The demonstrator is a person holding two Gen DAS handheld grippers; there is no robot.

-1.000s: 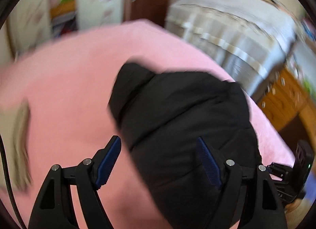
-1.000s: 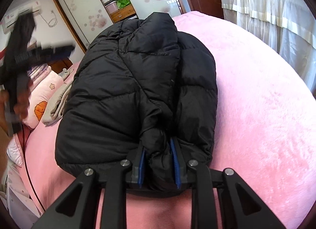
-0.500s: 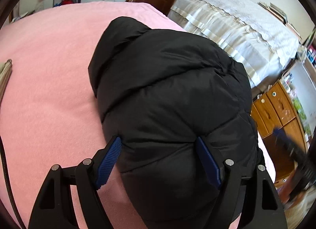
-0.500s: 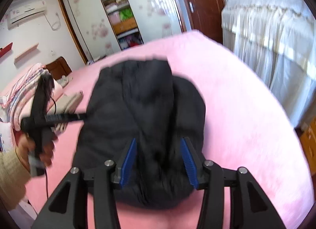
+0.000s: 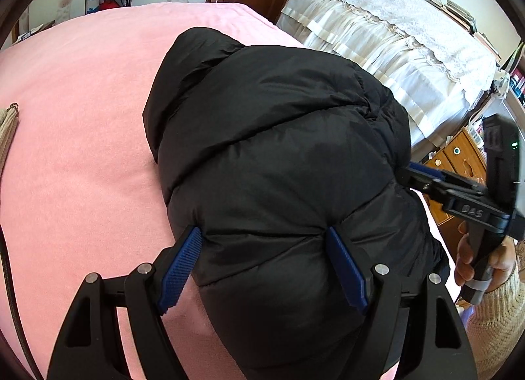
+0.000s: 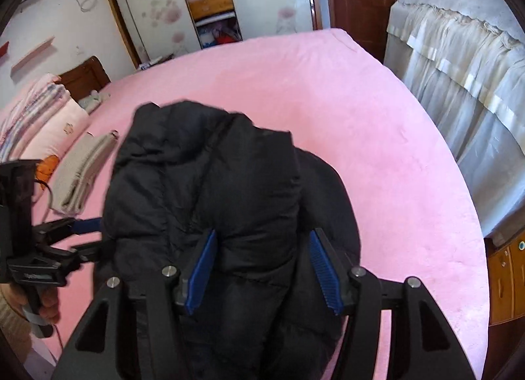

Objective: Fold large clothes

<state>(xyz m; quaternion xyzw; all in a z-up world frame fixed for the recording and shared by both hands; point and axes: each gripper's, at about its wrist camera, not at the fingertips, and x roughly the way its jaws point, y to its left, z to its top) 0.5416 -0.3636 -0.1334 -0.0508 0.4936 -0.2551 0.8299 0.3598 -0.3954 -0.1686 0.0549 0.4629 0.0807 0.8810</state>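
A black puffer jacket lies folded in a thick bundle on the pink bed. My left gripper is open, its blue pads straddling the near end of the bundle. My right gripper is open too, its pads on either side of a fold of the jacket. Each gripper shows in the other view: the right one at the jacket's right side, the left one at its left side.
A folded beige garment and pink pillows lie at the bed's left. A cream-covered piece of furniture stands right of the bed, with a wooden cabinet near it. A wardrobe and brown door are behind.
My right gripper let go of the jacket fold and opened wide. My left gripper came in over the jacket's near end, staying open.
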